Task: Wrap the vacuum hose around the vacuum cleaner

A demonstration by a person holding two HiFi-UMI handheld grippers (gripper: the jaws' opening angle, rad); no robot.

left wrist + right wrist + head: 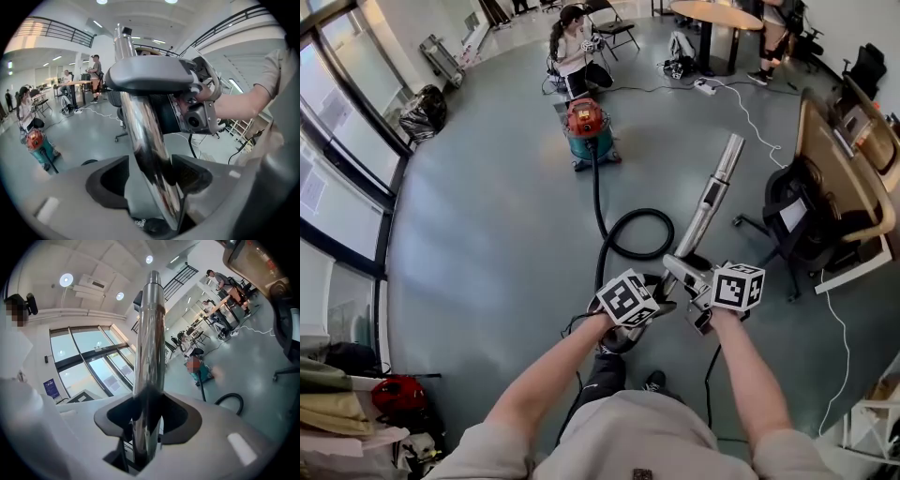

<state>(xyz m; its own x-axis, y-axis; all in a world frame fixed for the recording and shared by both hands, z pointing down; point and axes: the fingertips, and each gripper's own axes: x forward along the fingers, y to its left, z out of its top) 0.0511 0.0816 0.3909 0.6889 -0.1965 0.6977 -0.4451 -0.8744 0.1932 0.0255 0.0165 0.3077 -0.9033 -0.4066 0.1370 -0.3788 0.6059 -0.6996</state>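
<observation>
Your left gripper (152,180) is clamped on the chrome vacuum wand (145,140). The tube runs slanted between the two dark pads and sits tight against the right one. Your right gripper (146,420) is clenched on the same wand too, with the pads pressed on either side of the tube. It's just a bit further up the wand than the left one, so both grips are bunched at the lower end and nearly touching.

From the right gripper view the wand points up towards the ceiling lights. From the head view its free end angles away from you to the upper right, off the floor.

The black vacuum hose (630,234) comes off the bottom of the wand by your left gripper and makes one big loop on the grey floor (487,234). From there it runs fairly straight to the vacuum cleaner (586,127). That's the canister one with the red top and teal body, standing upright well away from you, with the hose lying on the floor in front of it.

A person (574,47) is sitting right behind the vacuum. There's a black office chair (797,220) off to your right, next to a desk.
</observation>
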